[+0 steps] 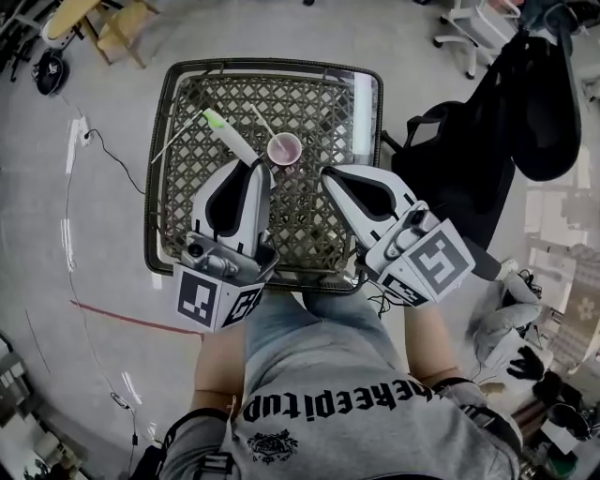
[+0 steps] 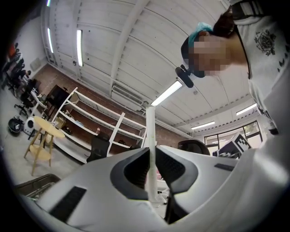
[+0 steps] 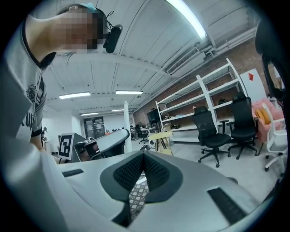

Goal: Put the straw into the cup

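Observation:
A small pink cup (image 1: 284,148) stands upright near the middle of the lattice-topped table (image 1: 169,178). My left gripper (image 1: 260,164) sits just left of and below the cup, shut on a white straw (image 1: 228,135) whose green end points to the far left. In the left gripper view the straw (image 2: 150,136) stands upright between the closed jaws of that gripper (image 2: 152,152). My right gripper (image 1: 327,172) hovers just right of the cup, shut and empty. Its tips (image 3: 144,155) meet, with table lattice showing beneath.
Two thin loose straws lie on the table, one at the far left (image 1: 175,141) and one behind the cup (image 1: 261,117). A black office chair (image 1: 450,159) draped with dark cloth stands close on the right. A wooden stool (image 1: 122,28) and floor cables (image 1: 103,150) lie to the left.

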Action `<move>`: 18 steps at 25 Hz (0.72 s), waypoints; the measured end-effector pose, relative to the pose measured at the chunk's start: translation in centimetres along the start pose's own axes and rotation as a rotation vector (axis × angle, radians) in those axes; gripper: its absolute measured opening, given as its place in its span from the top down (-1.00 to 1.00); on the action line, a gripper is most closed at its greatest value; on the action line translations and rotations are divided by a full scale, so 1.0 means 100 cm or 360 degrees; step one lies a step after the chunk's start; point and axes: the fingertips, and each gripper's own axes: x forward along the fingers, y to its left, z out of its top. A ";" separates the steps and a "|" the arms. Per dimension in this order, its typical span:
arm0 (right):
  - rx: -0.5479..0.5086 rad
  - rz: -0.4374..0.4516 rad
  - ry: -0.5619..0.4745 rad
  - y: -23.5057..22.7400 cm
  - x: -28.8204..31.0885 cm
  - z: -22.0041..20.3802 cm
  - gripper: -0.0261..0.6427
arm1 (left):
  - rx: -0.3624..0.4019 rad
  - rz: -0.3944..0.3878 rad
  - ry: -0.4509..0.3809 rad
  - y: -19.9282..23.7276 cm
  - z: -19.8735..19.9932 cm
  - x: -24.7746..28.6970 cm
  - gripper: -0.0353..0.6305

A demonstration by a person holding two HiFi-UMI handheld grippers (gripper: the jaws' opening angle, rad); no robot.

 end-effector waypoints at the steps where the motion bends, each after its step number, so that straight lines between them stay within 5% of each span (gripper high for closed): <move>1: 0.0001 0.0008 0.0006 -0.002 0.000 -0.005 0.89 | 0.0006 0.0009 0.0001 0.000 -0.005 0.000 0.65; 18: 0.0044 0.0035 0.0079 -0.028 0.010 -0.069 0.89 | -0.0032 0.0093 0.0000 0.019 -0.073 0.010 0.65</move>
